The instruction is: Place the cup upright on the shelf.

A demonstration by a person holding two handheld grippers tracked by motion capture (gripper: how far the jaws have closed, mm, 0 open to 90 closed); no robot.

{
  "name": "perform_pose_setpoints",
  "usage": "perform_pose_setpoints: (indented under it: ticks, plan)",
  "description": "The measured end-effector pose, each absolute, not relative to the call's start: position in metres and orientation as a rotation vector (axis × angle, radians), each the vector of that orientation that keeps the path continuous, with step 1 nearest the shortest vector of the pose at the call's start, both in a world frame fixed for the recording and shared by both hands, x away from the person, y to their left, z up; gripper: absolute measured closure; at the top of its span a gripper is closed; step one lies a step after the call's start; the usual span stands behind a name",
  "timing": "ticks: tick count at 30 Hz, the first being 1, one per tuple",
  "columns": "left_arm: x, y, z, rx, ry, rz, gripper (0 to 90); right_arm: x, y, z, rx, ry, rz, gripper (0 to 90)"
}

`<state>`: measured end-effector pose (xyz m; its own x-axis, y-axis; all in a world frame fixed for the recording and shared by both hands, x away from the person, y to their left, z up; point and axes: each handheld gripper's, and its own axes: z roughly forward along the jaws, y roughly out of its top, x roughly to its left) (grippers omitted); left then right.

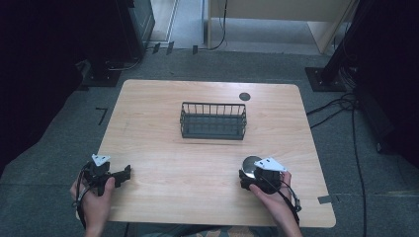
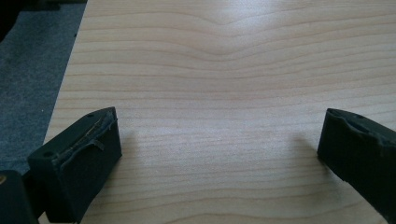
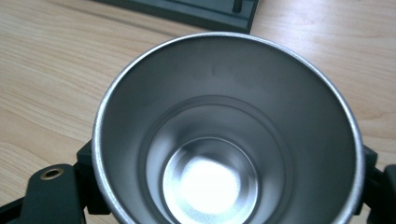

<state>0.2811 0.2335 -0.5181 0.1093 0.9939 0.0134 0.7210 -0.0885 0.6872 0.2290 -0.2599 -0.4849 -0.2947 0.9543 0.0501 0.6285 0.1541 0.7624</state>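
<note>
On the wooden table [image 1: 197,163] sit one black wire basket [image 1: 213,121] and one shiny metal cup [image 3: 229,135], squeezed by the right gripper [image 1: 249,178], while the left gripper [image 2: 219,154] rests low, jaws wide apart, holding nothing.

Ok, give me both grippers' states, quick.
Left gripper: open, nothing between its jaws, over bare table.
Right gripper: shut on the metal cup, jaws at its sides.

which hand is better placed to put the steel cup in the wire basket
Right. The right gripper is already shut on the steel cup, with the wire basket just beyond. The left gripper is open over bare table.
</note>
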Motion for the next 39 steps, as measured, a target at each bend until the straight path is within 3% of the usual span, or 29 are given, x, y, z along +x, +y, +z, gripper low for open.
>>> perform_pose_setpoints:
  ticks: [39]
  plan:
    - [0.281,0.234,-0.518,1.868,1.665,0.677,0.0,0.284,-0.235,-0.421,1.394,1.941,1.078,17.9]
